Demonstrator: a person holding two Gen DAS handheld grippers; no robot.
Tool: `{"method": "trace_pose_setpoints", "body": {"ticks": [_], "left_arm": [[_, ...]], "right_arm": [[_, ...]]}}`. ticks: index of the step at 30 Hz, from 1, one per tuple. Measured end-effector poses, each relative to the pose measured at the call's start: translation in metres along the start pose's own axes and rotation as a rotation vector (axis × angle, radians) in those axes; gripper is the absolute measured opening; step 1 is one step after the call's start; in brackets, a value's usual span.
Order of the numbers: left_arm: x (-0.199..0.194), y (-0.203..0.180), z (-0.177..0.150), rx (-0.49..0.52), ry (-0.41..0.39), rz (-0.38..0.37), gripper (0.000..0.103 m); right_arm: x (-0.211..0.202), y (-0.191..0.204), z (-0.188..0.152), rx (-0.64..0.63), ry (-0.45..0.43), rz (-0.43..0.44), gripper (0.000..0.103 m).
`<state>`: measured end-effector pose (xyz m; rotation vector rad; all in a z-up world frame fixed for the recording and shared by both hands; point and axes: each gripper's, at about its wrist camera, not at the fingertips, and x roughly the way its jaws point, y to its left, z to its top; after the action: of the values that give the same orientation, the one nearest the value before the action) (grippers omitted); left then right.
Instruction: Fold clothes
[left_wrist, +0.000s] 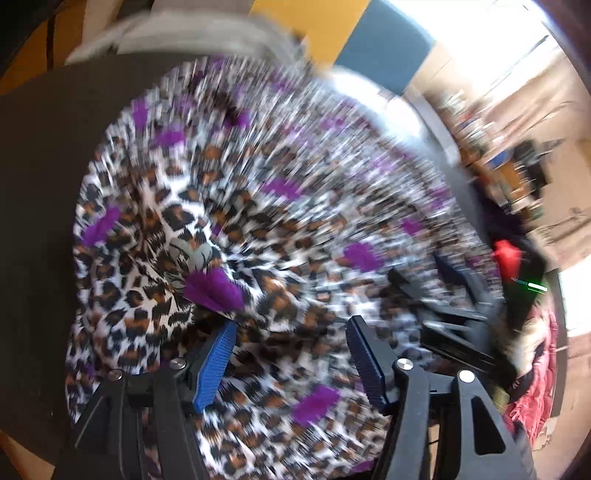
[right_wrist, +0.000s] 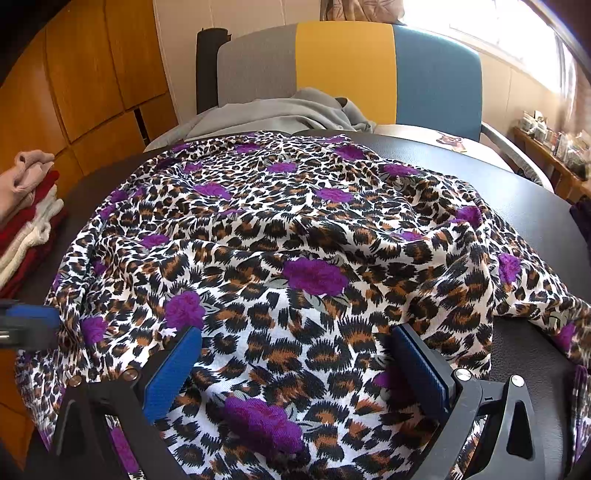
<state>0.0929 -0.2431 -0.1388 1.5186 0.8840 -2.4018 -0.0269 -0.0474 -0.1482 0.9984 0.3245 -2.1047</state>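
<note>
Leopard-print garment, white with brown-black spots and purple flowers, lies spread and rumpled over most of the dark worktop, and everything else is placed here relative to it. It seems to be laid out so that its edges can be found and drawn over one another; the ridges and the loose part trailing off its right side suggest the folding is at an early stage. Beyond its far edge stands a chair with a grey, yellow and blue back, carrying a heap of grey cloth. To its left, at the worktop's edge, sits a stack of folded clothes, probably finished pieces kept out of the way. The right claw hangs over the garment's near part, tilted steeply down, its blue pads spread wide with fabric beneath them but not pinched. The left claw is also angled down over the print, spread with nothing gripped; that view is heavily blurred, so finer detail cannot be told.
</note>
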Motion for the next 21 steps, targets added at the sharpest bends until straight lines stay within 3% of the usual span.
{"method": "trace_pose_setpoints", "body": {"ticks": [1,2,3,6,12,15,18,19,21], "left_arm": [[0.001,0.002,0.004,-0.006,0.001,0.006,0.057],[-0.001,0.004,0.007,-0.004,-0.006,0.011,0.027],[-0.004,0.007,0.010,-0.002,-0.012,0.016,0.004],[-0.019,0.025,0.014,0.018,-0.041,0.064,0.004],[-0.094,0.097,0.005,-0.018,-0.115,0.105,0.002],[-0.134,0.131,0.006,-0.030,-0.181,0.275,0.002],[-0.165,0.169,0.006,-0.124,-0.248,0.427,0.003],[-0.173,0.178,0.003,-0.153,-0.254,0.408,0.006],[-0.170,0.181,-0.004,-0.191,-0.223,0.233,0.024]], "right_arm": [[-0.001,-0.001,0.000,0.007,-0.005,0.008,0.103],[-0.001,-0.003,0.000,0.014,-0.008,0.015,0.103],[-0.001,-0.003,0.000,0.018,-0.011,0.021,0.103],[-0.002,-0.006,0.000,0.032,-0.019,0.036,0.103],[-0.003,-0.008,0.000,0.049,-0.026,0.057,0.103],[-0.002,-0.007,-0.001,0.046,-0.024,0.049,0.103],[-0.001,-0.005,-0.001,0.041,-0.021,0.040,0.103],[0.000,-0.005,-0.001,0.039,-0.020,0.037,0.103],[0.001,-0.003,-0.001,0.033,-0.016,0.029,0.103]]}}
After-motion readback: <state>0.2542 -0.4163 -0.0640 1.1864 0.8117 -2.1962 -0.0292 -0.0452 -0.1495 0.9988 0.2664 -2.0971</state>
